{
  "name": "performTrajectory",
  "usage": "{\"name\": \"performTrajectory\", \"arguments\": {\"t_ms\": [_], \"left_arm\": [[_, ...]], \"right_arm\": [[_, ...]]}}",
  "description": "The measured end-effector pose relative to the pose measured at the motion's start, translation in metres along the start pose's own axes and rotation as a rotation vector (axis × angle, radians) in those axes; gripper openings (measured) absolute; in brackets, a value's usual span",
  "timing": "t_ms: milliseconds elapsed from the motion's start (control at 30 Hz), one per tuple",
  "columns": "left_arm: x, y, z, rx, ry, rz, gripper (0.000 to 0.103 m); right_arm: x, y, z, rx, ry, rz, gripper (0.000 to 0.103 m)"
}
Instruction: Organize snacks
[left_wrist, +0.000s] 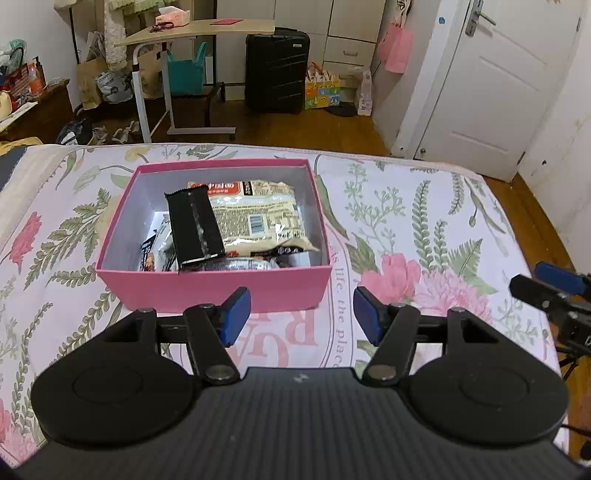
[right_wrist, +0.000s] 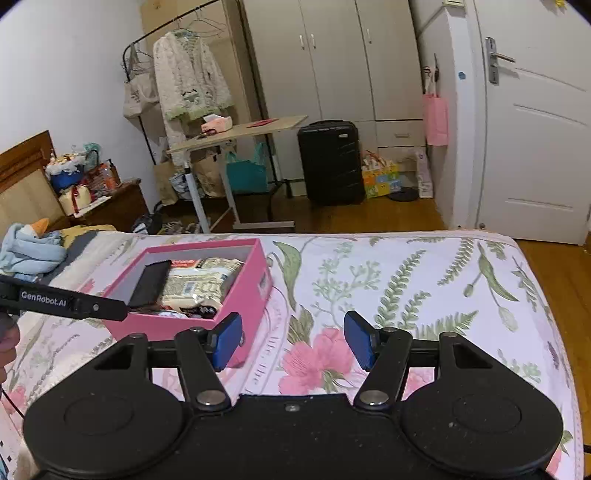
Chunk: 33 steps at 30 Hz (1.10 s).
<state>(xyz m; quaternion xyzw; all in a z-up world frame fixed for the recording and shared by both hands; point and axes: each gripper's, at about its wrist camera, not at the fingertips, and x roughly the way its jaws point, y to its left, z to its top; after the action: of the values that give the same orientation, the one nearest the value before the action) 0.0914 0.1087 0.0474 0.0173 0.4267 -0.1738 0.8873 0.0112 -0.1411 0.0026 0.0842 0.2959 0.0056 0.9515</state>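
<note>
A pink box (left_wrist: 221, 286) stands on the floral bedsheet, holding a black snack bar (left_wrist: 194, 227), a pale noodle packet (left_wrist: 255, 214) and other wrappers. My left gripper (left_wrist: 301, 319) hovers just in front of the box's near wall, open, with nothing between its blue pads. In the right wrist view the same pink box (right_wrist: 255, 295) lies to the left, with the black bar (right_wrist: 149, 282) and noodle packet (right_wrist: 199, 284) inside. My right gripper (right_wrist: 293, 339) is open and empty over the sheet, right of the box. The left gripper's arm (right_wrist: 62, 301) crosses the box's left side.
The bed's far edge (left_wrist: 332, 153) drops to a wooden floor. Beyond stand a rolling desk (left_wrist: 192, 31), a black suitcase (left_wrist: 277, 70) and a white door (left_wrist: 491, 85). Folded blue cloth (right_wrist: 31, 253) lies at the bed's left. The right gripper's tip (left_wrist: 554, 284) shows at the right edge.
</note>
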Motion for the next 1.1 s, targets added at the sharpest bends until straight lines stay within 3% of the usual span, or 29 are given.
{"name": "performTrajectory", "arguments": {"t_ms": [400, 600, 733, 900, 1100], "left_arm": [[-0.004, -0.008, -0.023, 0.001, -0.048, 0.024, 0.068], [-0.005, -0.017, -0.031, 0.032, -0.087, 0.051, 0.082], [-0.007, -0.021, -0.034, 0.033, -0.131, 0.058, 0.085], [-0.015, -0.023, -0.034, 0.026, -0.186, 0.067, 0.093], [-0.016, -0.023, -0.035, 0.025, -0.175, 0.062, 0.094]], "right_arm": [[-0.013, -0.002, -0.015, -0.007, 0.034, -0.108, 0.07], [-0.015, -0.005, -0.017, 0.008, 0.031, -0.139, 0.086], [-0.015, -0.009, -0.021, 0.018, 0.026, -0.165, 0.094], [-0.016, -0.015, -0.028, 0.031, 0.025, -0.163, 0.094], [-0.017, -0.014, -0.027, 0.042, 0.023, -0.231, 0.095]]}}
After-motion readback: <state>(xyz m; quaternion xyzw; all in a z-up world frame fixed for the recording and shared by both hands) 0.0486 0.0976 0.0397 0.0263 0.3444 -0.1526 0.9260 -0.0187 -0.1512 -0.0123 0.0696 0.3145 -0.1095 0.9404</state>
